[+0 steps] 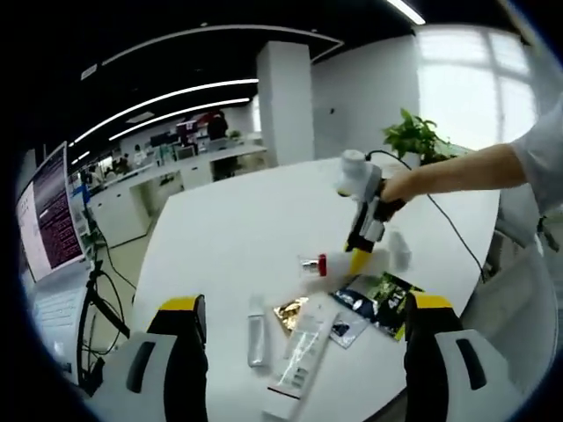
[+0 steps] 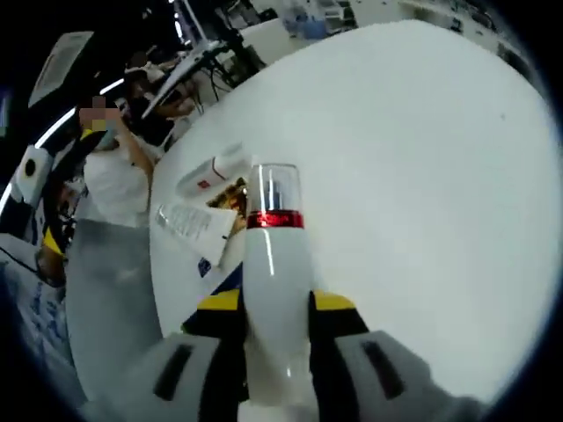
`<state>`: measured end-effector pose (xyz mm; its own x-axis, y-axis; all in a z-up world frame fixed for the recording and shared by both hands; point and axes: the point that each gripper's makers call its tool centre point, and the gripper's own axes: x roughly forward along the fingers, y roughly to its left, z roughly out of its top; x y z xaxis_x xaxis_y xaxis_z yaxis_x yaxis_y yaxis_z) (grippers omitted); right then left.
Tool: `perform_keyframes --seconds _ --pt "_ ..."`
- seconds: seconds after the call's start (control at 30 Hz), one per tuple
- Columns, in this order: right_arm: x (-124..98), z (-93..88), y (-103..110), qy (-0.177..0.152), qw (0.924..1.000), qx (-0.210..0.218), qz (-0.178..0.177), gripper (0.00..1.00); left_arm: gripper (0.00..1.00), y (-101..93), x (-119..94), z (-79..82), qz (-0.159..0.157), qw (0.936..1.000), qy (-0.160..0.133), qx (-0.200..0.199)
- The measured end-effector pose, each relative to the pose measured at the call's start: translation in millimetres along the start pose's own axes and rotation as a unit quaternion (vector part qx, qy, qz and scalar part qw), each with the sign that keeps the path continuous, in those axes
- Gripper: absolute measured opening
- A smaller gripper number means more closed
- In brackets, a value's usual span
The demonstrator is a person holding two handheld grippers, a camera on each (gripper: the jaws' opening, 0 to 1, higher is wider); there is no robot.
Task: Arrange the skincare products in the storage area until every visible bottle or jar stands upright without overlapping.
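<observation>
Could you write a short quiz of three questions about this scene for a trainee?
1. True or false: the right tool is shut on the white bottle.
2. What colour is the ring under that bottle's clear cap? A. blue B. red C. green
3. Fill in: the left tool hangs open above the white ____, near a long flat box and a small tube lying down.

Key: 1 true; 2 B; 3 table.

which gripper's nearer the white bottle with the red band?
Right. The right gripper is shut on the white bottle; the left gripper is open, back from it across the table.
</observation>
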<state>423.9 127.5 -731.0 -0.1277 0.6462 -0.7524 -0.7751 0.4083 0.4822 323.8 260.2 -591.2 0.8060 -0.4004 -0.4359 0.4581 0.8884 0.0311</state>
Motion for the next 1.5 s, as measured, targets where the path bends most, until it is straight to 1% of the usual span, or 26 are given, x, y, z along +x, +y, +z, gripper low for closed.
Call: perform_keyframes --seconds 0.03,0.1,0.13,0.23,0.33,0.37,0.47,0.53,0.57,0.6,0.63,0.7,0.8,0.93,0.97,1.03,1.07,1.1,1.2,1.23,1.3,1.33,1.4,1.43,1.47,1.5 --pt "-1.8 -0.3 2.3 -0.017 0.9996 0.019 0.013 0.26 0.9 -0.3 3.7 1.4 -0.002 1.0 0.001 0.003" --pt "-5.0 0.0 3.0 -0.044 0.9974 0.049 0.027 0.26 0.9 -2.1 9.2 4.5 -0.012 0.9999 -0.002 0.001" --pt "-6.2 0.7 2.4 -0.055 0.9964 0.057 0.03 0.26 0.89 -3.4 11.2 6.0 -0.016 0.9999 -0.003 -0.001" --pt "-11.0 -0.5 2.3 -0.081 0.9936 0.071 0.035 0.26 0.88 -7.7 19.3 10.6 -0.031 0.9994 -0.006 -0.01" --pt "-15.5 -2.8 6.4 -0.104 0.9907 0.079 0.038 0.26 0.87 -11.0 27.6 13.9 -0.035 0.9993 -0.006 -0.013" --pt "-17.8 -3.5 7.4 -0.113 0.9891 0.084 0.041 0.26 0.87 -12.9 29.9 14.8 -0.039 0.9991 -0.007 -0.012" --pt "-23.6 -4.1 12.5 -0.138 0.9849 0.094 0.045 0.26 0.84 -22.5 39.0 18.5 -0.064 0.9975 -0.011 -0.029" --pt "-28.7 -2.5 16.0 -0.16 0.9802 0.103 0.054 0.26 0.84 -26.4 44.3 20.8 -0.072 0.9966 -0.014 -0.039" --pt "-30.8 -2.8 17.8 -0.166 0.9785 0.107 0.058 0.26 0.84 -23.8 48.8 22.2 -0.071 0.9966 -0.015 -0.04" --pt "-33.4 -3.5 20.6 -0.174 0.9765 0.112 0.062 0.26 0.83 -24.5 52.6 23.6 -0.072 0.9966 -0.016 -0.036" --pt "-35.3 -4.4 21.4 -0.178 0.976 0.111 0.059 0.26 0.82 -26.4 54.7 24.3 -0.077 0.9964 -0.016 -0.031" --pt "-38.5 -6.8 24.7 -0.185 0.9751 0.109 0.056 0.27 0.78 -29.4 59.9 25.7 -0.088 0.9952 -0.015 -0.041" --pt "-42.7 -8.8 30.5 -0.2 0.9712 0.114 0.062 0.27 0.78 -33.4 68.4 28.7 -0.1 0.9934 -0.019 -0.053" --pt "-46.4 -12.4 38.6 -0.213 0.968 0.114 0.067 0.27 0.73 -41.4 83.5 30.5 -0.124 0.9886 -0.017 -0.083" --pt "-47.6 -13.4 41.8 -0.219 0.9663 0.115 0.071 0.27 0.73 -44.3 86.5 31.5 -0.132 0.9867 -0.016 -0.094" --pt "-50.6 -14.3 44.6 -0.229 0.963 0.119 0.076 0.27 0.72 -47.6 90.1 32.9 -0.142 0.9842 -0.019 -0.104" --pt "-51.4 -15.0 46.1 -0.232 0.9623 0.118 0.077 0.27 0.68 -51.2 93.0 33.4 -0.153 0.9814 -0.019 -0.114" --pt "-52.8 -15.9 48.7 -0.237 0.9613 0.118 0.078 0.27 0.66 -54.2 94.8 32.9 -0.156 0.9801 -0.016 -0.121" --pt "-55.9 -17.2 55.8 -0.248 0.9574 0.119 0.088 0.27 0.62 -58.5 107.2 31.6 -0.167 0.9771 -0.012 -0.131" --pt "-56.9 -17.4 58.2 -0.252 0.9559 0.12 0.092 0.27 0.62 -63.9 109.3 31.2 -0.172 0.9758 -0.01 -0.134" --pt "-58.4 -18.6 64.0 -0.258 0.9535 0.12 0.098 0.27 0.61 -71.7 115.7 29.6 -0.187 0.9706 -0.005 -0.151" --pt "-58.8 -19.6 66.9 -0.26 0.953 0.118 0.1 0.27 0.61 -75.8 118.7 29.3 -0.196 0.9662 -0.001 -0.167" --pt "-60.7 -20.7 71.8 -0.266 0.9512 0.117 0.104 0.27 0.58 -79.3 121.7 29.5 -0.204 0.963 0.001 -0.176" --pt "-61.2 -20.8 72.6 -0.267 0.9507 0.117 0.105 0.27 0.57 -79.6 123.0 29.9 -0.203 0.9635 0.0 -0.174" --pt "-63.3 -20.9 75.6 -0.274 0.9484 0.117 0.109 0.27 0.58 -81.7 124.6 30.5 -0.204 0.9637 -0.001 -0.172" --pt "-64.8 -20.9 77.5 -0.278 0.9469 0.116 0.112 0.27 0.58 -79.8 127.3 30.8 -0.207 0.9627 -0.002 -0.175"
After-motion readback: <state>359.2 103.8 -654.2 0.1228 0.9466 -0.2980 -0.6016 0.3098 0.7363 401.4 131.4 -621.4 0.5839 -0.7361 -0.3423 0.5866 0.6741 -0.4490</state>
